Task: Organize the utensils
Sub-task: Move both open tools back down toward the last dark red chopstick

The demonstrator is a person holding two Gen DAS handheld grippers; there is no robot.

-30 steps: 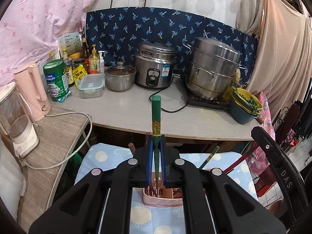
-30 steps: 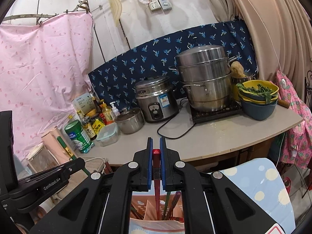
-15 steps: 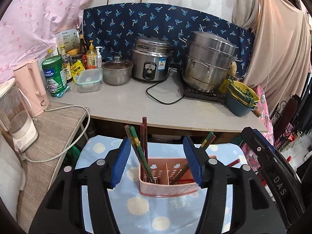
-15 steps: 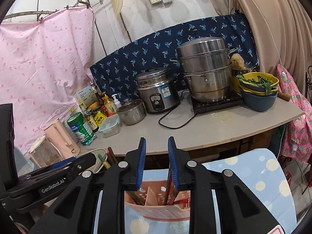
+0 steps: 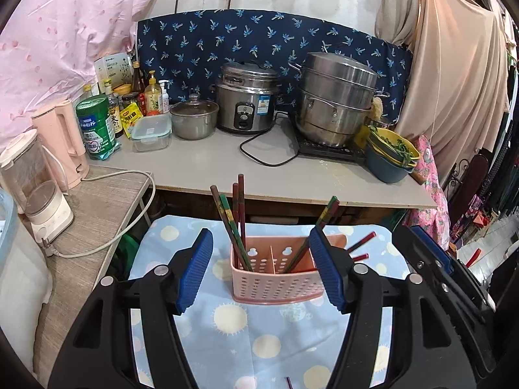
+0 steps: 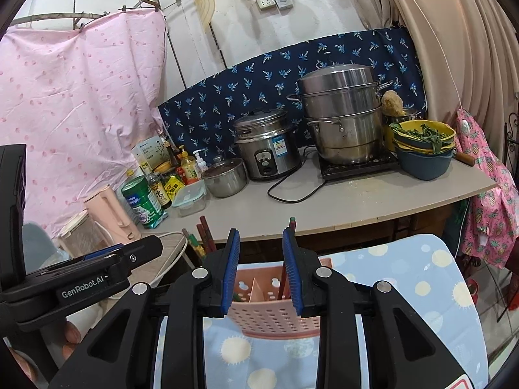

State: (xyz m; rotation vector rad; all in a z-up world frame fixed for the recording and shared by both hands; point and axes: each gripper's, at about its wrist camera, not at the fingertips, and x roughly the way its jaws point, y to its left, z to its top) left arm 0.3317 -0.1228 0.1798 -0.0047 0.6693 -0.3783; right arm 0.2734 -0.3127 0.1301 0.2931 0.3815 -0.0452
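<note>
I see my left gripper [image 5: 261, 270] spread wide, its jaws just opened further, nothing gripped. My right gripper [image 6: 261, 270] stands narrowly parted, empty. The pink holder [image 5: 275, 278] with chopsticks [image 5: 232, 223] sits on the dotted cloth [image 5: 233, 340].

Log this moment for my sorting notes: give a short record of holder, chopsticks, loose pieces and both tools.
holder: pink holder on the dotted cloth, two compartments
chopsticks: some stand in each compartment, leaning
loose pieces: red chopsticks on the cloth right of the holder
left tool: open, nothing between the pads
right tool: open, just opened, holding nothing
</note>
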